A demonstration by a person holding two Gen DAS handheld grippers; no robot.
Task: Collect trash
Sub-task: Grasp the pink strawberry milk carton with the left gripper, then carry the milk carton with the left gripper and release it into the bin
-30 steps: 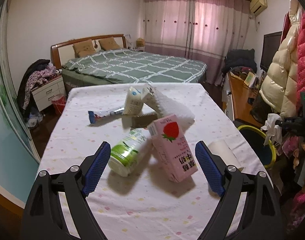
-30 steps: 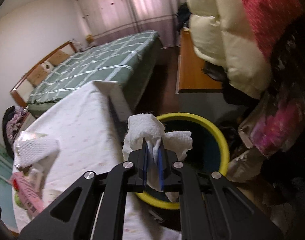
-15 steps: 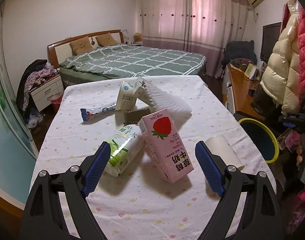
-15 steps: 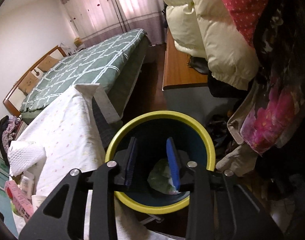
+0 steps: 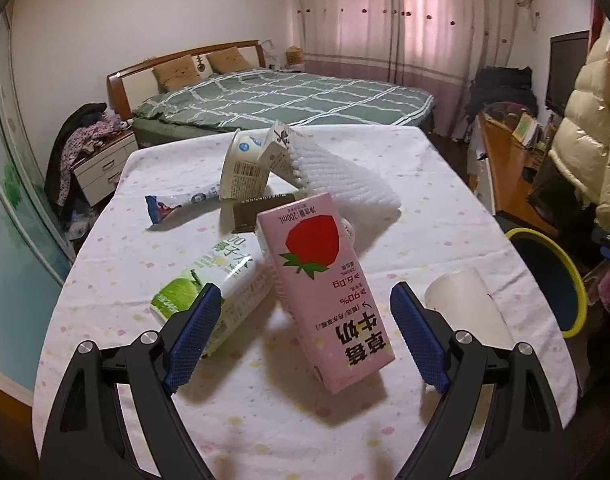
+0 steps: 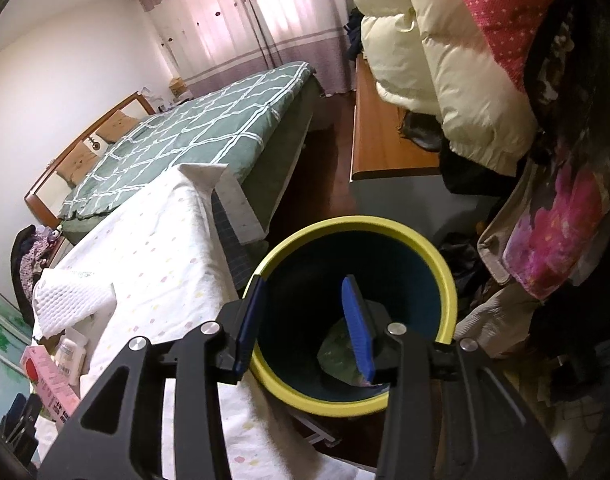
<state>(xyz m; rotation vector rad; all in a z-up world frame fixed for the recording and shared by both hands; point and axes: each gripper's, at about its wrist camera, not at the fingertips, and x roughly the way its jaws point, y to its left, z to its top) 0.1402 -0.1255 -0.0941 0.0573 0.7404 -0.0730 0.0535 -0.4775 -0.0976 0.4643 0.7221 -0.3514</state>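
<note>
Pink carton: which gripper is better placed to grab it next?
Left. The left gripper is open with the pink carton between its fingers. The right gripper, jaws opening and empty, hangs over the bin, off the table.

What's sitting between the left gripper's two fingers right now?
In the left wrist view, the pink strawberry milk carton lies between the open left gripper's fingers, untouched; the green carton sits by the left finger.

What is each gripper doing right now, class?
Left gripper: open, holding nothing, pink milk carton between its jaws.
Right gripper: jaws opening, empty, over the bin.
</note>
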